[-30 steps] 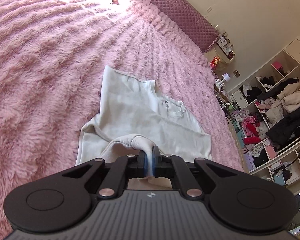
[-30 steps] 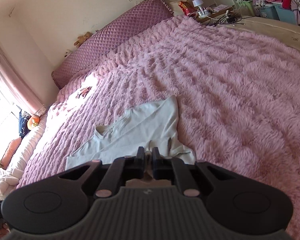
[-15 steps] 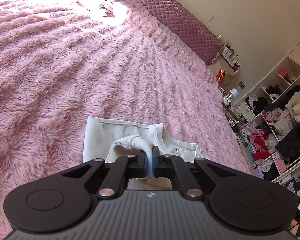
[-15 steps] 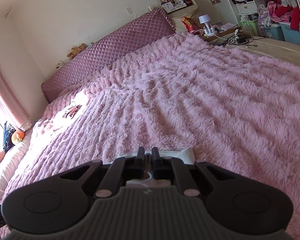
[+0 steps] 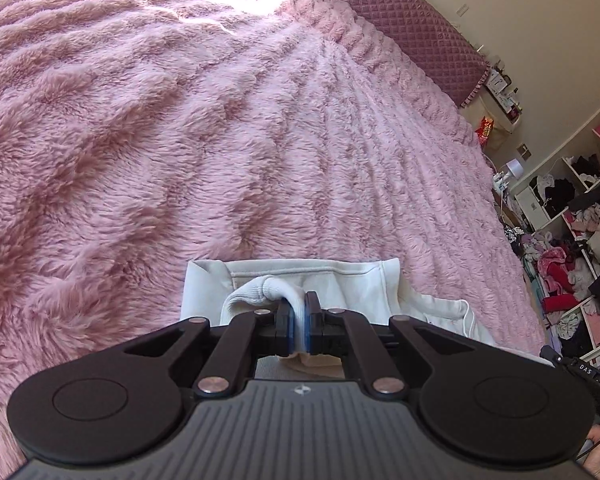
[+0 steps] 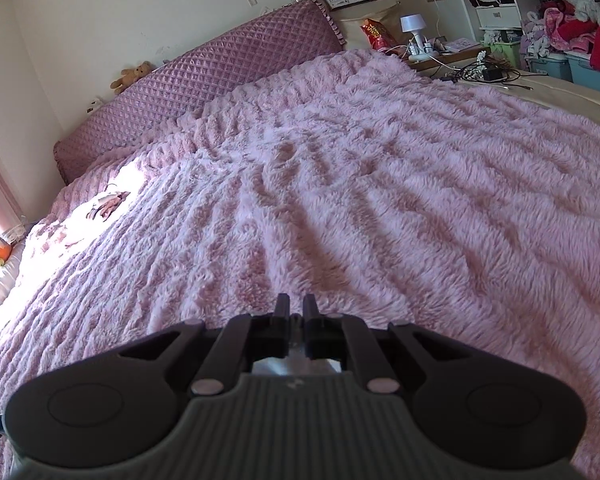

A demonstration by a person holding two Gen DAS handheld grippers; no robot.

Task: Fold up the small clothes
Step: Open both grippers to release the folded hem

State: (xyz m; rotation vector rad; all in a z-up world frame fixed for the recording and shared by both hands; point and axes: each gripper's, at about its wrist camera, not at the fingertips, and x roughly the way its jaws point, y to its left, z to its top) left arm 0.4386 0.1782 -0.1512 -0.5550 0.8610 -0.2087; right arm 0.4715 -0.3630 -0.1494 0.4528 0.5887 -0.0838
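On the near edge of the bed, the white top (image 5: 340, 280) lies bunched on the pink fluffy blanket (image 5: 180, 140), only its near part visible past the tool body. Left gripper (image 5: 299, 312) is clenched on a ribbed white fold of it; fabric runs up between the blue-lined pads and loops off to the left. Rest of the garment spreads flat behind the jaws, with a hem edge across the far side and more cloth trailing right.

Right gripper (image 6: 296, 312) has its jaws pressed nearly together. A pale sliver shows low in the gap; cannot tell from this view if that is cloth, so no confirmed hold. Ahead of it only blanket.

Far side: quilted purple headboard (image 6: 204, 84) along the wall, small teddy bear (image 6: 134, 74) sitting on top. A sunlit patch at far left of the blanket has a small pinkish item (image 6: 106, 204) lying in it. Right of the headboard, a nightstand with white lamp (image 6: 414, 26) and red snack bag (image 6: 374, 32). Open shelves (image 5: 572, 208) stuffed with clothes stand at right.
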